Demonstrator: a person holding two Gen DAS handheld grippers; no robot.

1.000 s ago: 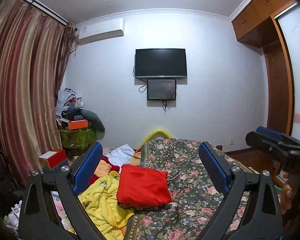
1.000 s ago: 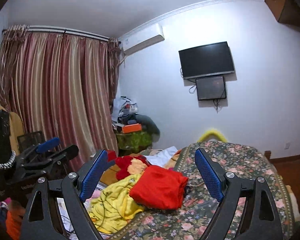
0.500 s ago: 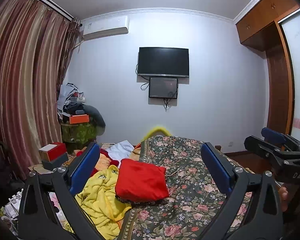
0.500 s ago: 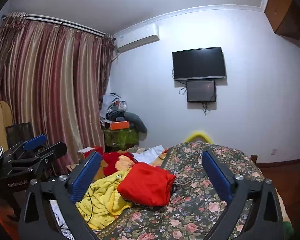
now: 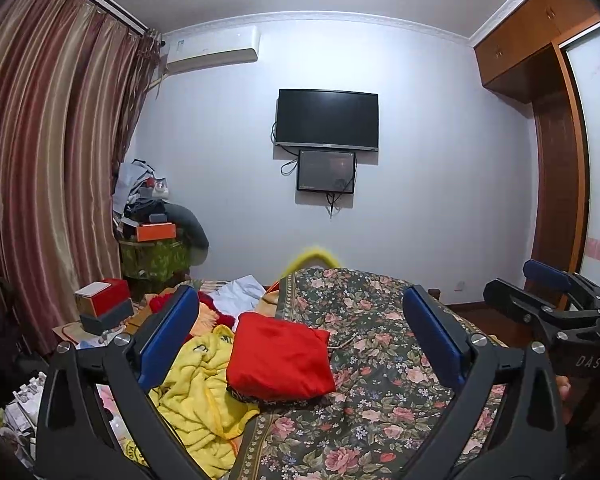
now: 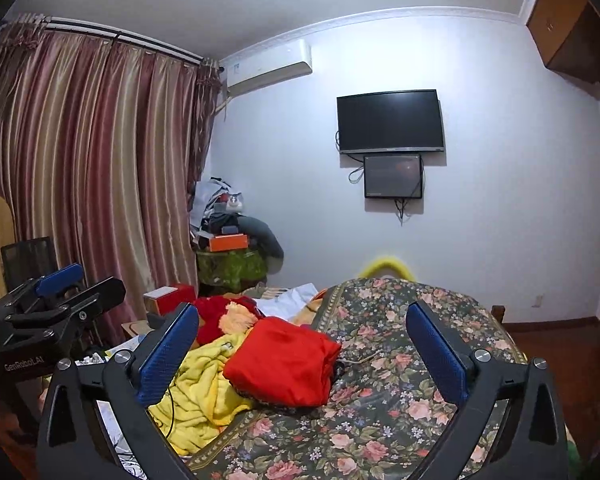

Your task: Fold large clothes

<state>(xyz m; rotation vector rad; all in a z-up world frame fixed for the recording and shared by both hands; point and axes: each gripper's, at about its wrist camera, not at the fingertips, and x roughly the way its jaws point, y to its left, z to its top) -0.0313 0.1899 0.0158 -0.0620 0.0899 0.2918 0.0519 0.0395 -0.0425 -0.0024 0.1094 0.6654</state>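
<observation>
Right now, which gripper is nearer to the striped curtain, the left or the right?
Left. The left gripper is on the side of the striped curtain. The right gripper is farther from it, on the left gripper's other side, facing the bed.

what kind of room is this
Most likely a home bedroom. A bed under a floral bedspread holds a folded red garment and a crumpled yellow one; a television hangs on the far wall, and a wooden wardrobe stands at the right.
</observation>
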